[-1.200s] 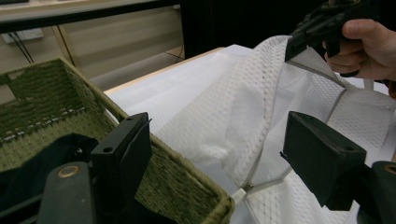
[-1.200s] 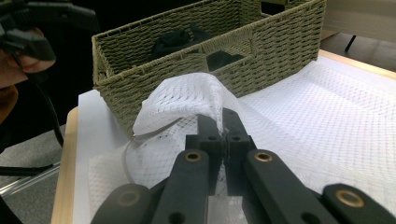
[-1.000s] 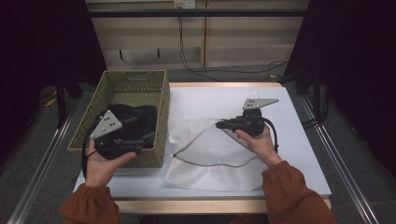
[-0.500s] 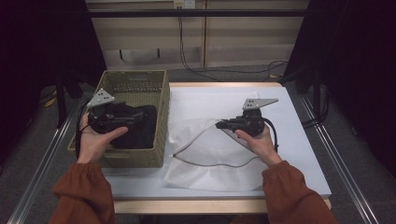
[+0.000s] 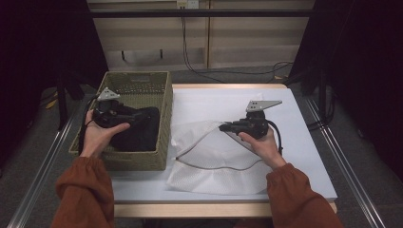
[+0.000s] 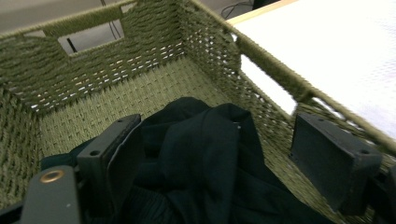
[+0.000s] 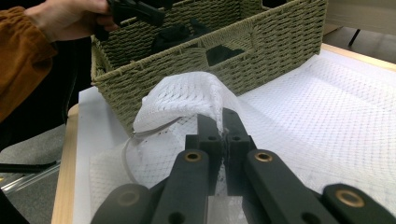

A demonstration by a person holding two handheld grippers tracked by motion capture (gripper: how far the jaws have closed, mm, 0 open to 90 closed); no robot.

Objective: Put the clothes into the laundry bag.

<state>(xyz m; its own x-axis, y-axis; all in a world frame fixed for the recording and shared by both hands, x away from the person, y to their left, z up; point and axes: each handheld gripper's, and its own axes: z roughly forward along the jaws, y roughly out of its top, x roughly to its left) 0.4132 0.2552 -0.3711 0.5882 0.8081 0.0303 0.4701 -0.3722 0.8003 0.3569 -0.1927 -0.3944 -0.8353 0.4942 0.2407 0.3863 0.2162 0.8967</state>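
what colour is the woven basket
Olive green basket, woven all over; the left gripper view shows it best.

Olive-green woven basket [image 5: 142, 159], black cloth [image 5: 138, 128] inside. White mesh bag [image 5: 214, 161] with honeycomb netting, on white tabletop [image 5: 304, 156]. Rust-orange sleeves [image 5: 81, 190].

Dim room, dark surround; soft overhead light on white bench [image 5: 294, 123]. High view soft, grainy. Gripper views sharper; near claw parts slightly blurred. No glare.

Black garment [image 6: 205, 163] cut off by the left gripper view's bottom edge, its lower folds hidden behind the woven basket [image 5: 142, 159] wall in the high view, mesh bag [image 7: 187, 100] edge hidden between closed jaws.
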